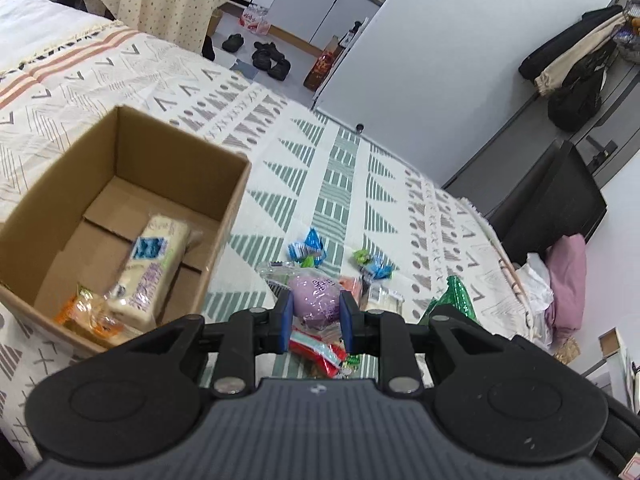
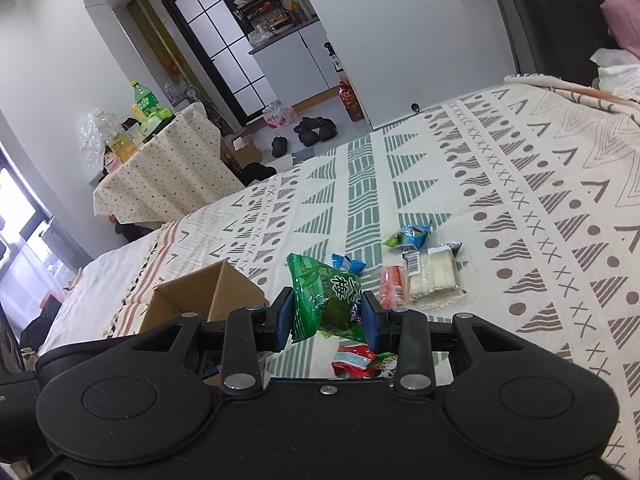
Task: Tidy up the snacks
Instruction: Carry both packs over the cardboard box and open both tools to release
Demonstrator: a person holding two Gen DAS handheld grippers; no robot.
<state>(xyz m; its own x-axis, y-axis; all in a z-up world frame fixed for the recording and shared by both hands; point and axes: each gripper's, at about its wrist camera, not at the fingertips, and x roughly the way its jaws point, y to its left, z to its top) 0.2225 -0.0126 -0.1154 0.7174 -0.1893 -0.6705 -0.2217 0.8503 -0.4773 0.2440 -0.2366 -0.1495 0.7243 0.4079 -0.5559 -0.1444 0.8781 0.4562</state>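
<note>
My right hand-held gripper (image 2: pixel 325 322) grasps the green packet (image 2: pixel 326 300), my left (image 1: pixel 316 318) hovers released; next, the cardboard box (image 1: pixel 52 196).

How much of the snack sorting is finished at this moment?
Done: a cream packet and an orange packet lie in the cardboard box. In hand: the right gripper grips a green bag; the left gripper brackets a purple snack. Left: blue candies and white wafers on the bedspread.
</note>
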